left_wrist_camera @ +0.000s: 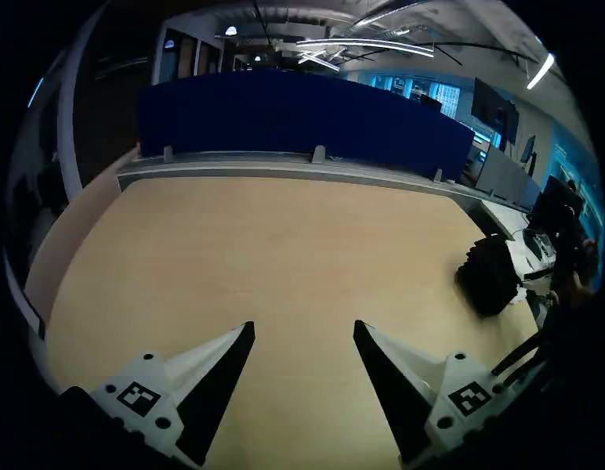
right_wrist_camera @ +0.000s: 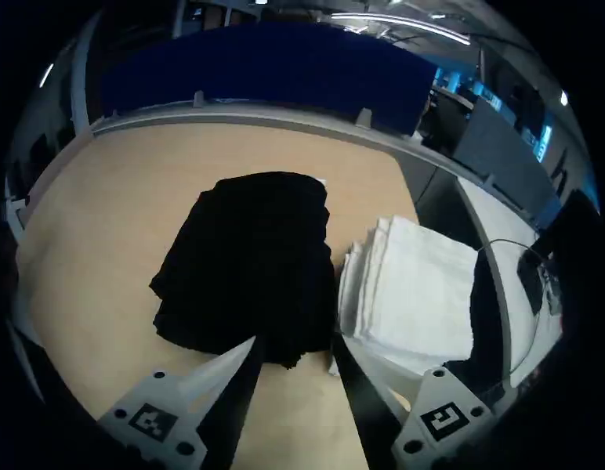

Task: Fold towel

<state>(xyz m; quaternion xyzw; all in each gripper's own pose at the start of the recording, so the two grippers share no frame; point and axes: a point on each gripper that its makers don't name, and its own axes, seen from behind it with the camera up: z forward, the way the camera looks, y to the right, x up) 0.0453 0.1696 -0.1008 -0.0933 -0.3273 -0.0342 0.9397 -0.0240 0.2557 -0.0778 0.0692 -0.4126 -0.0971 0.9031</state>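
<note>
Open-plan office, blue desk divider (left_wrist_camera: 302, 113), monitors (left_wrist_camera: 494, 110), ceiling strip lights (left_wrist_camera: 365, 45)

Beyond your fingers (left_wrist_camera: 216, 368) a pale wood surface (left_wrist_camera: 263, 251) runs to a grey rail (left_wrist_camera: 302, 166), and behind that a dark blue partition (left_wrist_camera: 302, 117) stands across the full width. Above it, long strip lights (left_wrist_camera: 365, 45) hang from an open ceiling (left_wrist_camera: 318, 23) (bare, with pipes (left_wrist_camera: 259, 19) showing). Off past the right finger, dark monitors (left_wrist_camera: 494, 110) and blue-lit windows (left_wrist_camera: 428, 88) sit farther back; the room is dim.
</note>
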